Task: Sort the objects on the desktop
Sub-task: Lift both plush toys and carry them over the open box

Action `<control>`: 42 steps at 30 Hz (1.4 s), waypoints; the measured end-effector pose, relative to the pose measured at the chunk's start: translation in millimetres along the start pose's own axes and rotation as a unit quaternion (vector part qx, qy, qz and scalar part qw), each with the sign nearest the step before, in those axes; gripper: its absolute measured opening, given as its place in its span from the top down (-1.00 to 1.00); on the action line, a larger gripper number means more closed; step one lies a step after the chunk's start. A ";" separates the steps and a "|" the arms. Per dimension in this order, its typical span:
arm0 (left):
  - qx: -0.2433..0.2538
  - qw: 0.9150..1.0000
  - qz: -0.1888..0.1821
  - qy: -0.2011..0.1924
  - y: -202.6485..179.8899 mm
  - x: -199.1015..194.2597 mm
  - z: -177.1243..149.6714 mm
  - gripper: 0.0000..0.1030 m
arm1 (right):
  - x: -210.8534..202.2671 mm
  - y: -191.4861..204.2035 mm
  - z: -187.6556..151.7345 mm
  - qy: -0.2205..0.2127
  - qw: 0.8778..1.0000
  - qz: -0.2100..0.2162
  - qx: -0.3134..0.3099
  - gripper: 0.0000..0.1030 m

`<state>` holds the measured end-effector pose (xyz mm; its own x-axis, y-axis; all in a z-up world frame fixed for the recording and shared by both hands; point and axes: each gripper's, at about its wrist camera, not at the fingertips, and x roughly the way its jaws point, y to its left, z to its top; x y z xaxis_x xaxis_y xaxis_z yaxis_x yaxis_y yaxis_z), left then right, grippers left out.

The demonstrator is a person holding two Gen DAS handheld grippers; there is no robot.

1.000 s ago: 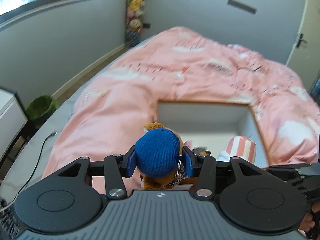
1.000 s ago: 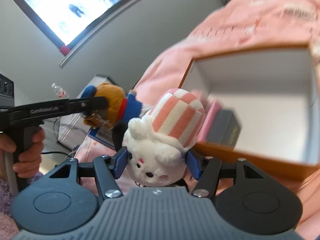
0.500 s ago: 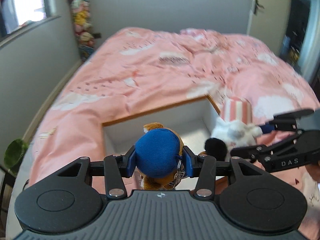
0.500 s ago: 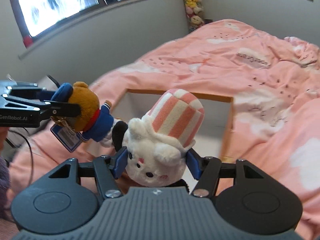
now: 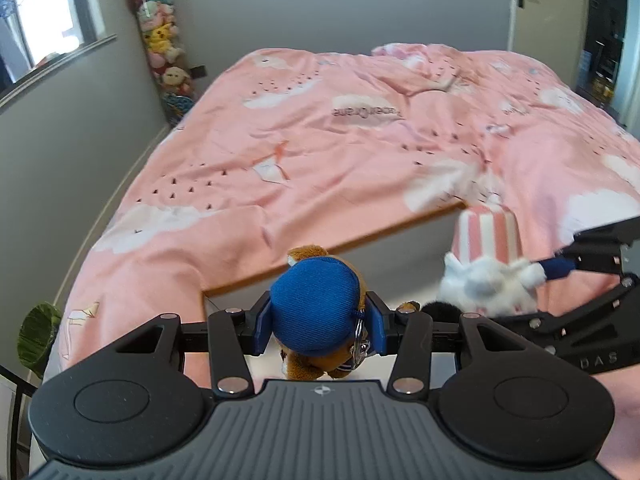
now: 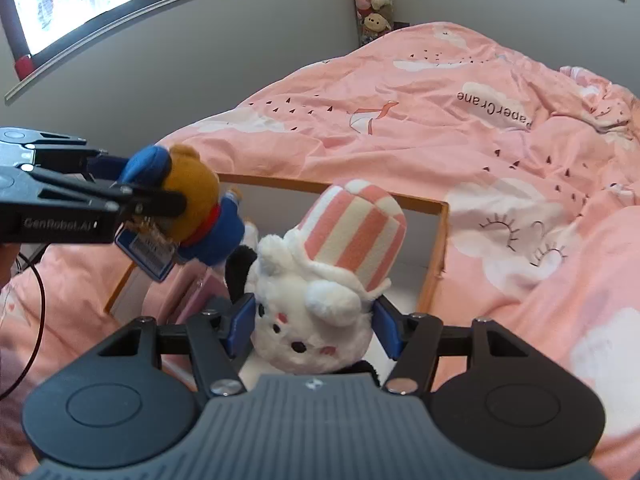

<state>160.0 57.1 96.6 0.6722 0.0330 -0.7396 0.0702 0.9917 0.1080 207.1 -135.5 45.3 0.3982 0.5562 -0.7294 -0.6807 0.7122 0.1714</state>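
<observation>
The left gripper point(image 5: 320, 326) is clamped on a bear point(image 5: 318, 312), the right gripper point(image 6: 312, 324) on a white bunny point(image 6: 316, 320), both above the box point(image 6: 436, 248). Released now, the bear at nine o'clock might snag its tag point(image 6: 148, 254) or bounce out.

Box point(image 6: 436, 248) floor mostly hidden behind plush toys, bear's hang tag point(image 6: 146, 250) print unreadable
</observation>
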 end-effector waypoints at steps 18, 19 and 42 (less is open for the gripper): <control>0.012 0.992 0.025 0.121 25.0 84.3 2.6 -0.05 | 90.3 5.4 18.9 0.079 0.997 -0.005 -0.013 -0.24; 0.017 0.992 0.024 0.121 23.1 84.5 2.8 -0.05 | 91.0 5.3 19.7 0.079 0.997 -0.008 -0.016 -0.24; 0.208 0.975 0.009 -0.079 -88.2 20.4 -73.4 -0.03 | 75.8 11.3 8.8 0.279 0.952 0.023 -0.126 -0.26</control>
<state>113.4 -20.6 23.2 0.7794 -0.0018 -0.6265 0.3276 0.8535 0.4052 235.1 -81.5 -2.2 0.0250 0.2205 -0.9751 -0.8437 0.5279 0.0977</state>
